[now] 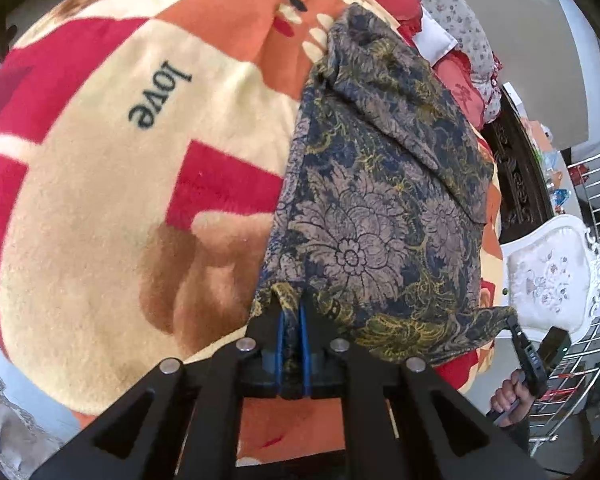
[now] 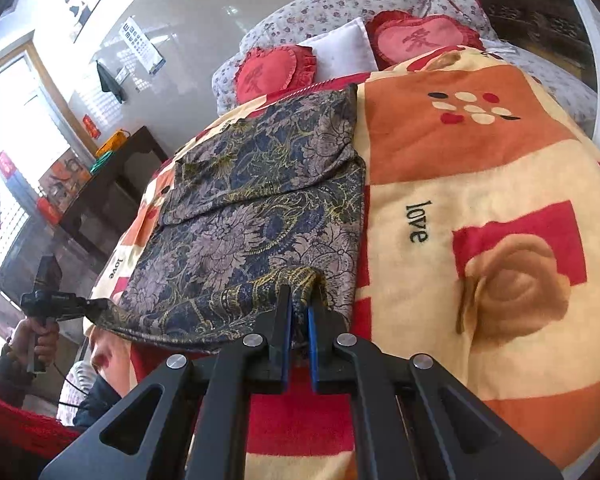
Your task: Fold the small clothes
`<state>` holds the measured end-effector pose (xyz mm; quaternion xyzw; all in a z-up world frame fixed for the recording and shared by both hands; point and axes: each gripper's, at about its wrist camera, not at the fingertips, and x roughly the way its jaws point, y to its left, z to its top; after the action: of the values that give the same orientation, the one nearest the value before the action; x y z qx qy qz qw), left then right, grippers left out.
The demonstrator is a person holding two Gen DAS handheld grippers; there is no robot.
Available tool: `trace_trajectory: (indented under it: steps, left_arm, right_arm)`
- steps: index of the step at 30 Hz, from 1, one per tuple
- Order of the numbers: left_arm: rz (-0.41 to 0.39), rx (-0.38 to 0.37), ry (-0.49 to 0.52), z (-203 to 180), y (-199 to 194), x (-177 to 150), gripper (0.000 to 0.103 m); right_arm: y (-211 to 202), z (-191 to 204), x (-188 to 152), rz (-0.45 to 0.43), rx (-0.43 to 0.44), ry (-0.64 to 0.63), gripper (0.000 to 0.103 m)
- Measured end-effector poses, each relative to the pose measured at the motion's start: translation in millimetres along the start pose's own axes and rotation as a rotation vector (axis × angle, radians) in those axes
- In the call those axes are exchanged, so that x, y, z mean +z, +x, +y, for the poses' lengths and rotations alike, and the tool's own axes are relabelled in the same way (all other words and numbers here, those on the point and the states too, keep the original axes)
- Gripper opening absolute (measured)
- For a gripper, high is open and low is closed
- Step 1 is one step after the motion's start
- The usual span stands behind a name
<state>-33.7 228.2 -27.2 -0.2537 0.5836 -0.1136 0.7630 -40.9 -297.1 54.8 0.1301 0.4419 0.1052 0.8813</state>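
1. On the bed, a patterned garment in blue, grey and yellow lies spread over a blanket with red, orange and cream squares and the word "love".
2. Its far part is folded over, so a smaller layer rests on top of the bigger one.
3. At the near edge, the left gripper has its jaws clenched on one corner of the garment; cloth is pinched between the blue pads.
4. The right gripper grasps the other near corner, with a bunch of fabric between its fingers.
5. Between the two corners the near hem hangs a little above the blanket.
6. Behind the garment, two red heart-shaped cushions and a white pillow lie at the head of the bed.
7. A hand holding the right gripper's handle is visible in the left wrist view.
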Motion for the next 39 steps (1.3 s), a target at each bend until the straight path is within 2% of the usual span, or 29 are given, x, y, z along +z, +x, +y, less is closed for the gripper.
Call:
trace_trajectory:
  steps: [7, 13, 18, 22, 29, 32, 35, 39]
  left_arm:
    - [0.062, -0.065, -0.023, -6.8, 9.5, 24.1, 0.009]
    - [0.08, -0.013, 0.0, -18.5, 17.6, 29.7, 0.006]
    - [0.026, -0.089, -0.06, -18.3, -1.3, 47.2, 0.005]
    - [-0.037, -0.134, -0.061, -29.2, -19.8, 68.6, 0.005]
    - [-0.063, -0.095, -0.053, -28.8, -13.2, 81.6, 0.005]
    - [-0.115, -0.079, -0.048, -26.7, -3.5, 96.1, 0.005]
    - [-0.168, -0.091, -0.041, -29.9, 5.2, 113.7, 0.005]
    - [-0.235, -0.089, -0.008, -46.2, 17.6, 145.5, 0.005]
  right_arm:
    - [-0.8, -1.7, -5.8, -0.002, 0.001, 0.02, 0.016]
    - [1.8, -1.4, -4.3, -0.006, 0.005, 0.026, 0.016]
    - [2.9, -1.7, -2.1, -0.009, 0.014, 0.031, 0.016]
    - [3.4, -5.2, 9.2, -0.027, 0.041, 0.062, 0.016]
    - [4.8, -2.0, 16.8, -0.032, 0.039, 0.053, 0.016]
    - [12.0, -3.1, 25.3, -0.035, 0.024, 0.043, 0.016]
    - [24.7, -4.4, 46.3, -0.056, -0.017, 0.032, 0.016]
    - [44.6, -1.0, 90.3, -0.109, -0.061, 0.016, 0.016]
